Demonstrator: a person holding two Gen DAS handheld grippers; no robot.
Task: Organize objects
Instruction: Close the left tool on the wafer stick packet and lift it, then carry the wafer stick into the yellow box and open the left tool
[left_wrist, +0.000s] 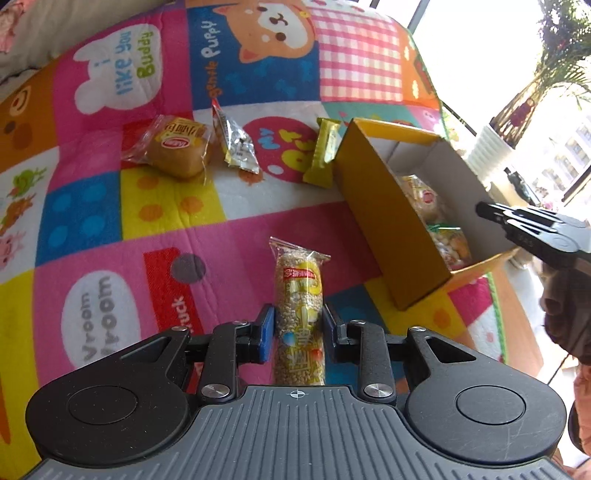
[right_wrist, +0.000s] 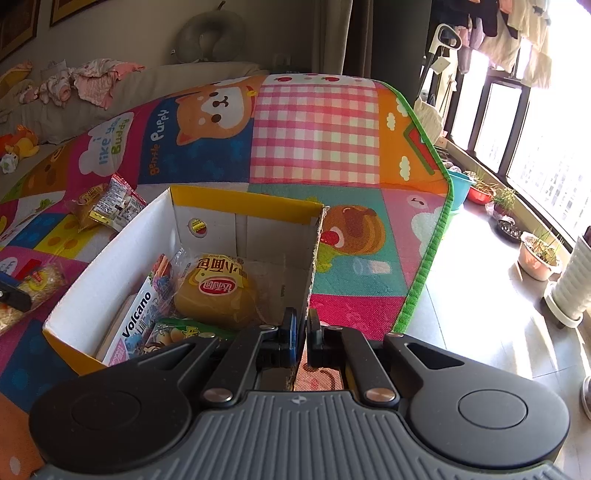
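Straddling the clear-wrapped puffed-grain roll with the yellow and red label (left_wrist: 300, 314), your left gripper (left_wrist: 299, 334) has its blue-padded fingers (left_wrist: 266, 334) on either side of the roll's lower half, close against the wrapper; you cannot tell from this view whether they press it yet. The roll lies lengthwise on the colourful patchwork cartoon play mat (left_wrist: 110, 229), pointing away from you, just left of the open yellow cardboard box with a white inside (left_wrist: 384, 229).

Your right gripper (right_wrist: 301, 332) is nearly shut, pinching the right wall of that box (right_wrist: 314, 266) between its fingers, one inside and one outside. In the left wrist view the same gripper (left_wrist: 491, 211) shows at the box's far right edge.

Inside the box you have a wrapped round yellow bun with a red logo (right_wrist: 218, 291), a flat packet printed "Volcano" (right_wrist: 140, 317) against the left wall, and a green-edged snack bag with cartoon figures (right_wrist: 177, 332) at the near end.

On the mat beyond the roll lie three more snacks in a row: a second wrapped bun in clear film (left_wrist: 177, 147), a silver foil packet (left_wrist: 238, 142) just right of it, and a yellow wrapped bar (left_wrist: 323, 151) leaning against the box's outer left wall.
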